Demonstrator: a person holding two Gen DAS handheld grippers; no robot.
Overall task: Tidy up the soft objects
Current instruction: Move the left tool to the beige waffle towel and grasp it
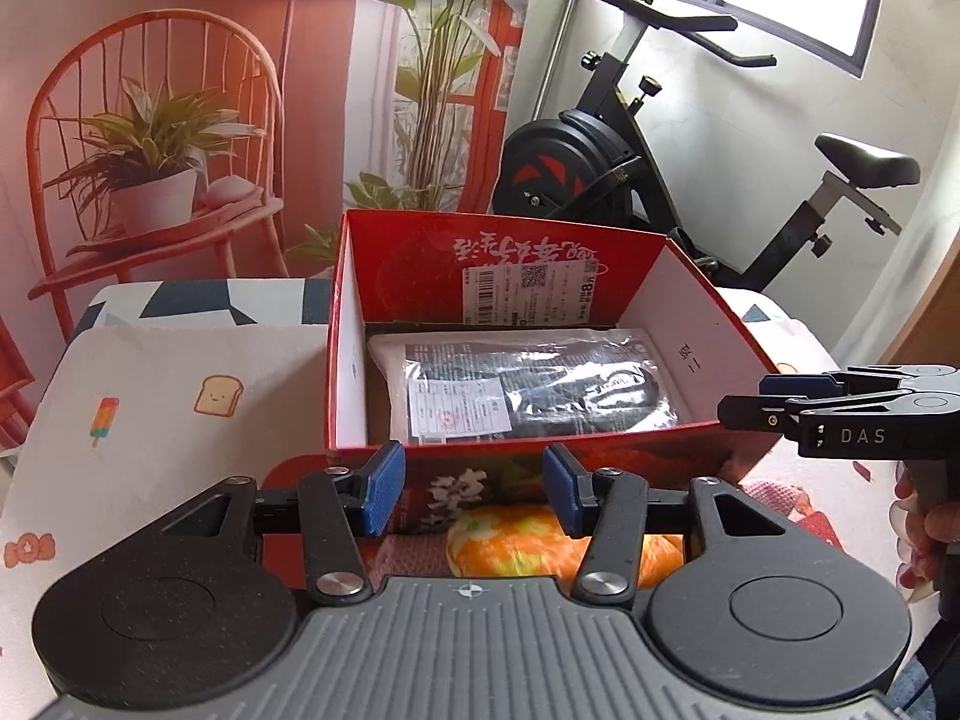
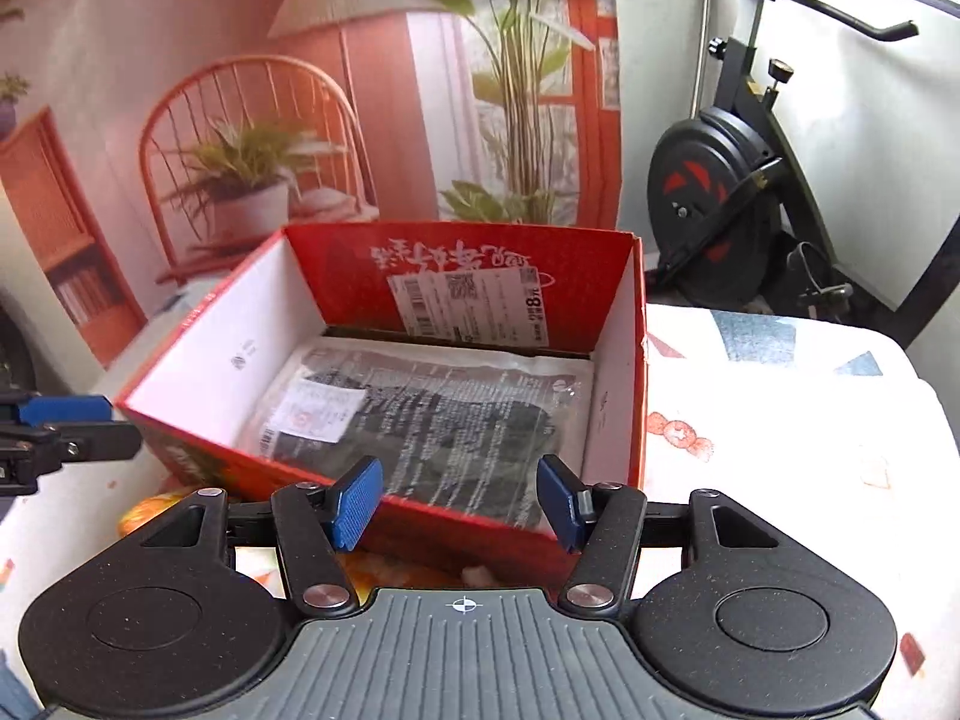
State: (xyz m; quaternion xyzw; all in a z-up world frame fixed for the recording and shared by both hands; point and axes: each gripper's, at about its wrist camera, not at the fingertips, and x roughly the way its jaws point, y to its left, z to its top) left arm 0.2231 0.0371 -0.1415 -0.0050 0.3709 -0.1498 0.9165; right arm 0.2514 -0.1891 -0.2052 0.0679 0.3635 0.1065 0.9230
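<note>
Work surface: a table under a pale cloth printed with toast, ice-lolly and sweet motifs, over a second cloth with dark geometric patches. Behind it hangs a printed backdrop of an orange chair, potted plants and a lamp; beyond the right gripper stands a black exercise bike below a window.

Directly ahead of both grippers sits an open red cardboard box, white-lined, its far wall carrying a barcode label. Flat on the box floor lies a plastic-wrapped dark soft item; its long axis runs left to right across the left gripper's line, and its white label end lies toward that gripper's left.

Below the left gripper, against the box's near wall, lies an orange-and-yellow soft object on pink knit fabric.

Both the left gripper and the right gripper stand with jaws parted, blue pads empty.
</note>
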